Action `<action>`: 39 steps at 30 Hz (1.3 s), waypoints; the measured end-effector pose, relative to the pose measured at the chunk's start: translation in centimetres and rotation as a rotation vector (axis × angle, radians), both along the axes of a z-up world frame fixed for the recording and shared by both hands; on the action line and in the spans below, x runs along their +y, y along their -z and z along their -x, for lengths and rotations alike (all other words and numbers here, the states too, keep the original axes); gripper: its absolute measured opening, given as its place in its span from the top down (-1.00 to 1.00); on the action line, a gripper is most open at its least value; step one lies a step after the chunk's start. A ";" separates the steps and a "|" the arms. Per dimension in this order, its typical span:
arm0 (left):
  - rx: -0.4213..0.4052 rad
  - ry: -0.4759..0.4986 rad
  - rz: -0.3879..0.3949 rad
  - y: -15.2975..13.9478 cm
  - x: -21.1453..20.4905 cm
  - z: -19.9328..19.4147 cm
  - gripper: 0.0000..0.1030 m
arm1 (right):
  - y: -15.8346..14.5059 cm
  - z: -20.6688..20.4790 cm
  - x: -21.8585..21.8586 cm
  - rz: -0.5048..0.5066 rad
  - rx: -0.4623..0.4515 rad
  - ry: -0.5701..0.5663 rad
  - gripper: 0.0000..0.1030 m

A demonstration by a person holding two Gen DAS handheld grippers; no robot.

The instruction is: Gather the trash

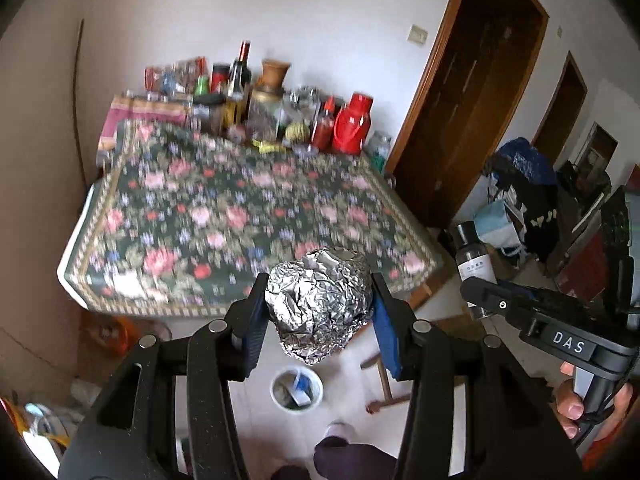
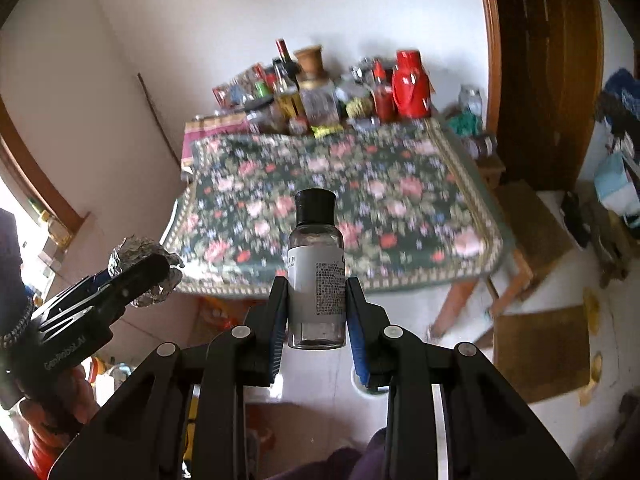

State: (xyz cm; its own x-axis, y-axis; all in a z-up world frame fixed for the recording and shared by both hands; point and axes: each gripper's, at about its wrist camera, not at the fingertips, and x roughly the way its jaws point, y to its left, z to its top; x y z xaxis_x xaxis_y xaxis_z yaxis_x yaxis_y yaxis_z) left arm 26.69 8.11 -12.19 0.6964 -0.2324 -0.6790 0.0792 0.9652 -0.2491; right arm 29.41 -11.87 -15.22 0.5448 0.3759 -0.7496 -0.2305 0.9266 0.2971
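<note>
My left gripper (image 1: 319,296) is shut on a crumpled ball of aluminium foil (image 1: 318,304) and holds it in the air, in front of the table's near edge. A white bin (image 1: 296,390) with paper in it stands on the floor right below the foil. My right gripper (image 2: 316,292) is shut on a small clear bottle (image 2: 317,268) with a black cap and a white label, held upright in the air. The bottle also shows at the right of the left wrist view (image 1: 474,258). The foil ball shows at the left of the right wrist view (image 2: 146,270).
A table with a floral cloth (image 1: 240,216) lies ahead. Bottles, jars and a red thermos (image 1: 354,124) crowd its far edge by the wall. A wooden door (image 1: 472,92) is at the right, with bags (image 1: 516,200) on the floor beyond it. My foot (image 1: 340,432) is near the bin.
</note>
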 end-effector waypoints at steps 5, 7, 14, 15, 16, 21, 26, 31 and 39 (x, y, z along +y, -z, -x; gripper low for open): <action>0.091 -0.023 0.008 3.2 -0.6 0.2 0.08 | 2.6 0.0 -0.8 0.015 0.069 -0.022 0.50; 0.122 -0.037 0.013 4.5 -0.9 -0.2 0.08 | 4.3 -0.3 -1.2 0.022 0.102 -0.036 0.50; 0.253 -0.077 0.010 11.5 -2.8 -1.8 0.08 | 10.6 -2.0 -2.3 0.039 0.210 -0.086 0.50; 0.275 -0.073 0.009 12.9 -3.2 -1.9 0.08 | 11.8 -2.4 -2.4 0.049 0.222 -0.098 0.50; 0.295 -0.069 0.008 14.1 -3.6 -2.0 0.08 | 12.6 -2.6 -2.4 0.058 0.230 -0.106 0.50; 0.387 -0.064 -0.004 20.6 -5.3 -2.0 0.08 | 18.0 -4.8 -2.8 0.092 0.267 -0.144 0.50; 0.465 -0.112 0.028 26.8 -5.5 -2.3 0.08 | 23.0 -6.6 -2.1 0.103 0.298 -0.187 0.50; 0.490 -0.139 0.011 30.6 -5.2 -2.9 0.08 | 26.4 -7.2 -0.6 0.074 0.301 -0.259 0.43; 0.545 -0.133 0.022 34.6 -5.7 -4.8 0.08 | 28.5 -6.9 -1.8 0.123 0.325 -0.237 -0.10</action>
